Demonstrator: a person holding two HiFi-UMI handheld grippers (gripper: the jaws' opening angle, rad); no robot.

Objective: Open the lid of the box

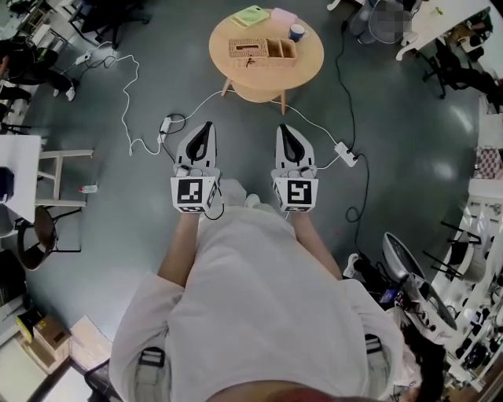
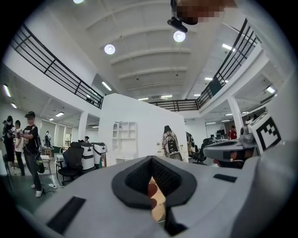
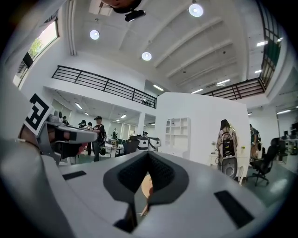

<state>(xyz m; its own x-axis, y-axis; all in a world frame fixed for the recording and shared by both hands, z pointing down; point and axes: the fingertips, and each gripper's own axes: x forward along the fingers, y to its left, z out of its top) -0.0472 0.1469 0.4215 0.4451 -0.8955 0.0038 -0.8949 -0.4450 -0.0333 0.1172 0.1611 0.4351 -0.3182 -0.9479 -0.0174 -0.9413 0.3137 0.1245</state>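
Note:
A woven box [image 1: 262, 51] stands on the round wooden table [image 1: 236, 74] at the top of the head view; its slotted lid lies flat on the left part. Both grippers hover over the grey floor, well short of the table, pointing toward it. My left gripper [image 1: 206, 128] is shut with nothing in it, and so is my right gripper [image 1: 285, 130]. In the left gripper view the left gripper [image 2: 151, 161] has its jaws together, with a sliver of the wooden table showing through the gap. The right gripper view shows the right gripper [image 3: 148, 157] the same way.
A green notebook [image 1: 250, 16], a pink item [image 1: 283, 17] and a blue cup [image 1: 296, 32] share the table. White cables and power strips [image 1: 346, 151] lie on the floor between me and the table. A stool [image 1: 59, 177] stands left, equipment [image 1: 416, 275] right. People [image 2: 30, 148] stand far off.

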